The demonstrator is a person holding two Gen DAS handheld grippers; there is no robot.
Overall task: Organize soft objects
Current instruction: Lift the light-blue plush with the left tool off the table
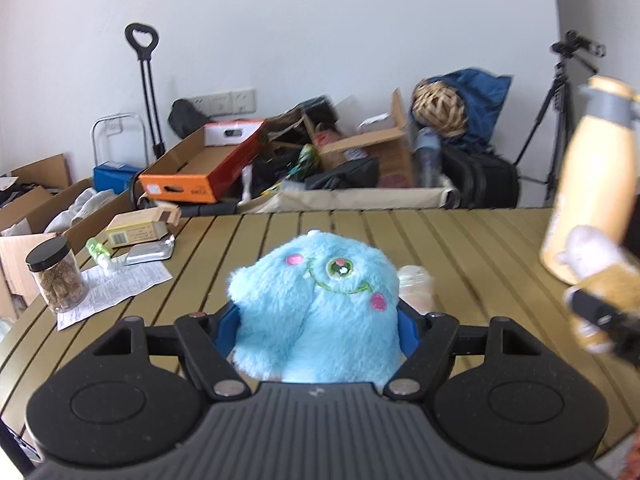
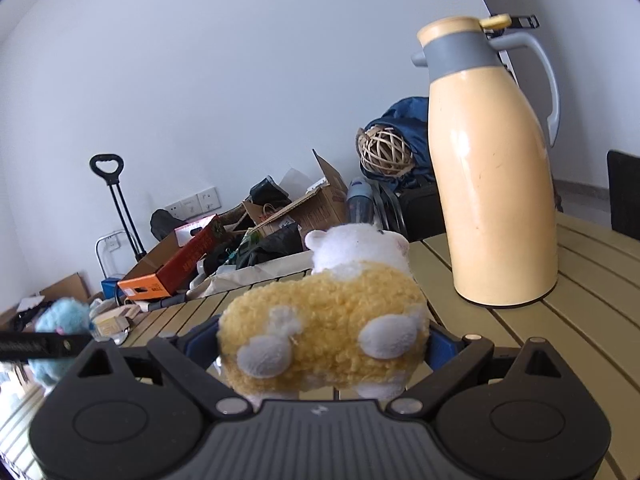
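A fluffy blue plush monster with one green eye and pink spots fills my left gripper, whose blue pads press its sides above the slatted table. My right gripper is shut on a yellow and white plush hamster, its back toward the camera. In the left wrist view that hamster and the right gripper show at the right edge. The right wrist view shows the blue plush far left.
A tall cream thermos jug stands on the table at the right. At the table's left lie a jar with a black lid, a printed sheet, a small box and a foil pack. Behind the table are cardboard boxes, bags and a tripod.
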